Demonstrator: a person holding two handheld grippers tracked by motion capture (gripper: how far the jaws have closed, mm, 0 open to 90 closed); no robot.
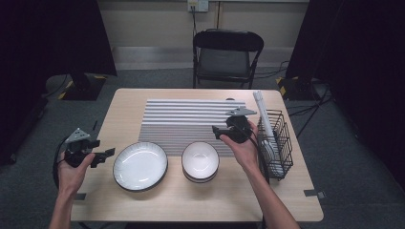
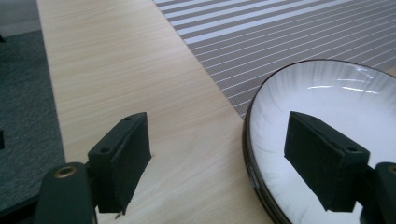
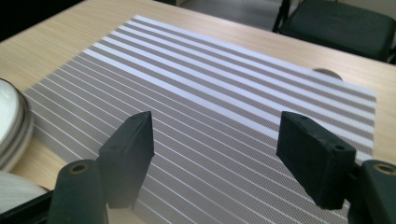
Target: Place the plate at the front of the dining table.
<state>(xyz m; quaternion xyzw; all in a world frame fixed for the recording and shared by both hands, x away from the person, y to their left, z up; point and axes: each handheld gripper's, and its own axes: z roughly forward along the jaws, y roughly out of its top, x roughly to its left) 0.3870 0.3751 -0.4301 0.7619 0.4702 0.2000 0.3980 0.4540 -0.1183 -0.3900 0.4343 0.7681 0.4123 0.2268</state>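
Plate (image 1: 140, 165), white with a dark rim, lies flat at the near left of the table (image 1: 191, 205), face up; being round, it has no long axis to speak of. Just beside it at 3 o'clock stands a short stack of white bowls (image 1: 200, 161), mouths up. Both sit just at 6 o'clock of a grey-and-white striped placemat (image 1: 191, 119), whose stripes run from 9 to 3 o'clock. At the plate's 9 o'clock the left gripper (image 1: 109, 153) hangs over the table edge, pointing toward 3 o'clock at the plate rim; its fingers (image 2: 123, 158) are spread apart, grasping nothing. The right gripper (image 1: 215, 132) hovers over the placemat's right part, pointing toward 9 o'clock, fingers (image 3: 128, 154) likewise released and bare. A black wire basket (image 1: 277, 143) stands at the table's right edge.
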